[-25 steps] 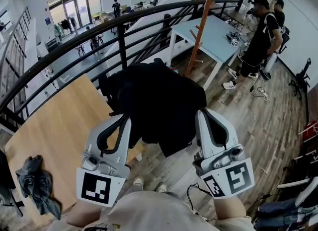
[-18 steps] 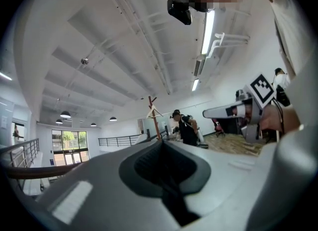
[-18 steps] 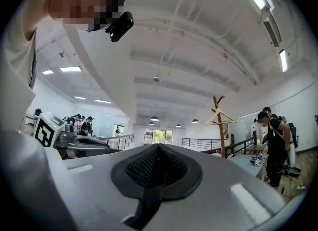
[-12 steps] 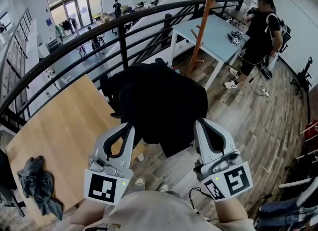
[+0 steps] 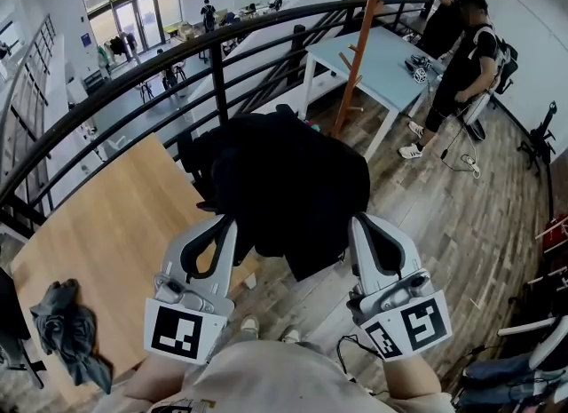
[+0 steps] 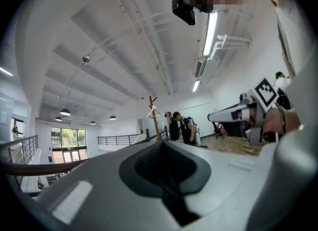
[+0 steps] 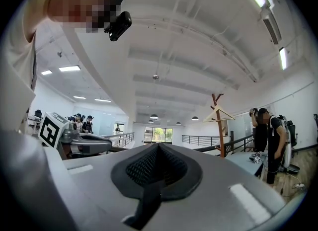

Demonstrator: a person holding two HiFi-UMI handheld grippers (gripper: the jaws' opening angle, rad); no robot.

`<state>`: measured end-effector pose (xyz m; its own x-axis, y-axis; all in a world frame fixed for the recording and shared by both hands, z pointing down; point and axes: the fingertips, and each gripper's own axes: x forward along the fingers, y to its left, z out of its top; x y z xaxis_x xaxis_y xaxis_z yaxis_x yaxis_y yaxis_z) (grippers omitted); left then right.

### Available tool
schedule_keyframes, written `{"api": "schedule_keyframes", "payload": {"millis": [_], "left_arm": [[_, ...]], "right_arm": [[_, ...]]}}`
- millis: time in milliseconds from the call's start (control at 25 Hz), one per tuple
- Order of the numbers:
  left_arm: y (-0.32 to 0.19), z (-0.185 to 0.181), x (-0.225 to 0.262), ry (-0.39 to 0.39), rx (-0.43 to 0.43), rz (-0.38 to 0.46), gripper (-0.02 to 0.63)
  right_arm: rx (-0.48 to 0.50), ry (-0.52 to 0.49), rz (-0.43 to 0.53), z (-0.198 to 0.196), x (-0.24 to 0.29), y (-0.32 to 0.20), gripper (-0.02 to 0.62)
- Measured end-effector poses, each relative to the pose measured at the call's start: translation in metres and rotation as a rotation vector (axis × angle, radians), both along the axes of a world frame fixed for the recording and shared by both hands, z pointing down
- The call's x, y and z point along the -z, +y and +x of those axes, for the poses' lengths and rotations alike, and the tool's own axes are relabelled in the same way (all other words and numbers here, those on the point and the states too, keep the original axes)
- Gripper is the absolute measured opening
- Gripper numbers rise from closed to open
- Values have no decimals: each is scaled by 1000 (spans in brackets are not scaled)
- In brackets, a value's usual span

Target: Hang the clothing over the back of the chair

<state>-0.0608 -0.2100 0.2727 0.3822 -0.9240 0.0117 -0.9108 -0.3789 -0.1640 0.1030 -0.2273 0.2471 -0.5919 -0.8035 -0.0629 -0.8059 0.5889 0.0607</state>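
Item: black garment [image 5: 284, 185], draped over the chair back, which the cloth hides; wooden table [image 5: 98, 225] just beside. Left gripper [image 5: 228, 219] and right gripper [image 5: 357, 219]: jaws pressed together, nothing between them, tips at the hanging hem. Handling, as judged: draw both away level, clear of the hem; confirm an even drape so nothing slides.

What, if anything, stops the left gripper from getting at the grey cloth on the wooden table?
Nothing that I see, so probably yes: the left gripper, jaws shut on nothing, hangs near the wooden table, and the grey cloth lies uncovered on it. The distance I cannot judge.
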Motion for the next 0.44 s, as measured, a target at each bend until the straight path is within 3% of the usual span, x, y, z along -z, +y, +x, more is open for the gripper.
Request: {"api": "schedule_keyframes", "payload": {"millis": [440], "left_arm": [[-1, 2, -4, -22, -12, -19, 2]], "right_arm": [[-9, -23, 26, 1, 7, 2, -2]]}}
